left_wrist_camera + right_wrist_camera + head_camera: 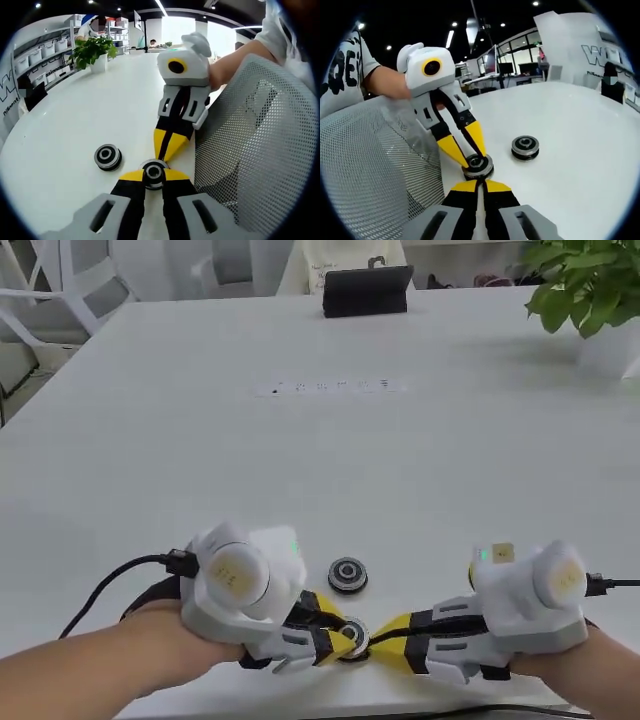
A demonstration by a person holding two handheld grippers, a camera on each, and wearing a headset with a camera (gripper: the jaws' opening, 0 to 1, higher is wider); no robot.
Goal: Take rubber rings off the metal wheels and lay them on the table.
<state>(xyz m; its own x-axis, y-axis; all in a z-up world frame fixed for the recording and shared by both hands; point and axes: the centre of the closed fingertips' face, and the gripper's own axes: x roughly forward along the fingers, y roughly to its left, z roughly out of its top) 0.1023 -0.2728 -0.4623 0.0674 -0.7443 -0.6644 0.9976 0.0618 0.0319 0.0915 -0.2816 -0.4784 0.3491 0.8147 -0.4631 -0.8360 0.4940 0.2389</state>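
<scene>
we see both grippers low at the near edge of the white table [320, 460], pointing at each other across one metal wheel [354, 648]. the left gripper [340, 636] comes in from the left, held in a hand [150, 640]. in its own view its yellow fingertips [131, 175] sit on either side of this wheel at a narrow spread, closed against its rim, and the wheel lies flat on the table between them. the right gripper [386, 632] comes in from the right. in its own view its two yellow fingertips [466, 186] are drawn almost together, with just a thin slit between them, and their point touches the near edge of the same wheel. we cannot tell whether they pinch any of the rubber there. from the left gripper view the right gripper's tips read as one yellow wedge pressed to the wheel's far side

a second wheel [347, 575] lies flat on the table just beyond the grippers, apart from both, with its black rubber ring [525, 156] on it. the wheel between the grippers also shows a dark outer band around a bright metal centre

a grey mesh chair back [260, 150] stands close beside the table edge. a potted plant [585, 285] sits at the far right corner of the table and a dark tablet [366, 290] stands at the far end
</scene>
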